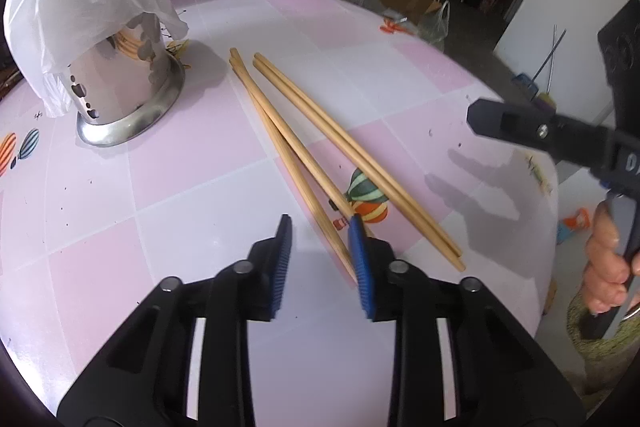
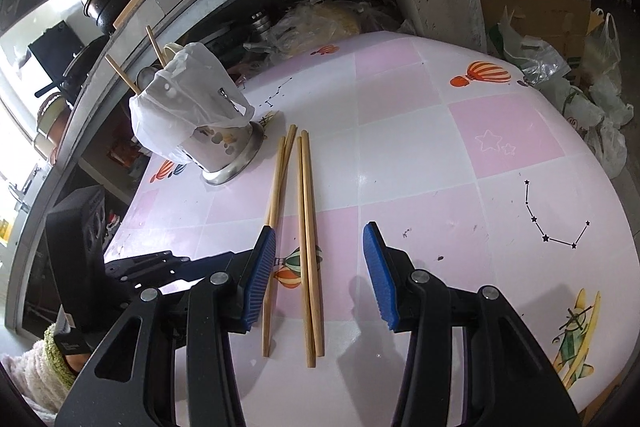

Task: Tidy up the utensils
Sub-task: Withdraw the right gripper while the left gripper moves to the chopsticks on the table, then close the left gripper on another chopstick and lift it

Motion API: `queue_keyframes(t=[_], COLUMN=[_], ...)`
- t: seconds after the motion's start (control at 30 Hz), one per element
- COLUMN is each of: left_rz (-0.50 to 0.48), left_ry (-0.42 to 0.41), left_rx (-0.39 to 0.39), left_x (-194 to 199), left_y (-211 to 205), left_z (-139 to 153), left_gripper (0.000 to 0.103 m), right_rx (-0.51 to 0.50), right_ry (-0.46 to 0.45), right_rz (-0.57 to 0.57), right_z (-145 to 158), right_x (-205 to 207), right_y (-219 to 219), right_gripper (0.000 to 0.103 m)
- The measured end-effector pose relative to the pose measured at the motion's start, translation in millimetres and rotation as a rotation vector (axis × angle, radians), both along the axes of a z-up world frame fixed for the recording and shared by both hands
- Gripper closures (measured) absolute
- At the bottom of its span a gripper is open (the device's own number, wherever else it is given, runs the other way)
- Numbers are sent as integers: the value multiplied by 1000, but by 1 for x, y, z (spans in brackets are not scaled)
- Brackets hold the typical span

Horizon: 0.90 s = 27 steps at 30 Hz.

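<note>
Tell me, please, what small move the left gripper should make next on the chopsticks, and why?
Probably shift the left gripper slightly toward its right finger, then close. Its jaws are open, and the near ends of the crossed chopsticks lie against that finger's pad rather than centred in the gap. The metal holder already has chopsticks standing in it, so that is likely where they go.

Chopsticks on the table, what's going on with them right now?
A person holds a gripper in each hand over four loose chopsticks on the pink table. The left gripper is low at the near end of one pair, not gripping. The right gripper straddles the other pair, jaws open. The bag-covered metal holder already has chopsticks in it.
</note>
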<state>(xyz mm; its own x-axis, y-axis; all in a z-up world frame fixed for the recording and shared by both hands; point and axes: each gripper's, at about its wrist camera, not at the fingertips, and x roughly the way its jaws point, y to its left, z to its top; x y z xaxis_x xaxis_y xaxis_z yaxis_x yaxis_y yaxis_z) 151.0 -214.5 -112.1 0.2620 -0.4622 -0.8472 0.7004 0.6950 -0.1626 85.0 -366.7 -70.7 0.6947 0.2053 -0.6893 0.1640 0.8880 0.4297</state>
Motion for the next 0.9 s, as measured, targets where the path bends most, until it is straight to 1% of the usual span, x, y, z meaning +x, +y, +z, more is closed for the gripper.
queue_keyframes(t=[0.07,0.2,0.27,0.47,0.63,0.9], left_rz=[-3,0,7,53,95,168], left_ry=[2,0,-3,3,24,52], left_rx=[20,35,43,58,70,85], left_x=[-1,-3,-2,-3,-11,-35], left_y=[-2,-2,-2,9,31,86], left_z=[-1,-3,-3,-2,0,6], left_gripper=[84,87,93,97,98,98], right_rx=[3,0,2,5,2,2], right_ry=[-1,-10,-14,-22,-32,-40], right_rz=[1,-5,-8,-12,-3,16], right_z=[0,3,4,7,11,14], right_x=[-1,-5,-7,-13,-18,-23], right_y=[0,-2,-3,-3,1,9], right_gripper=[58,58,58,58,58,58])
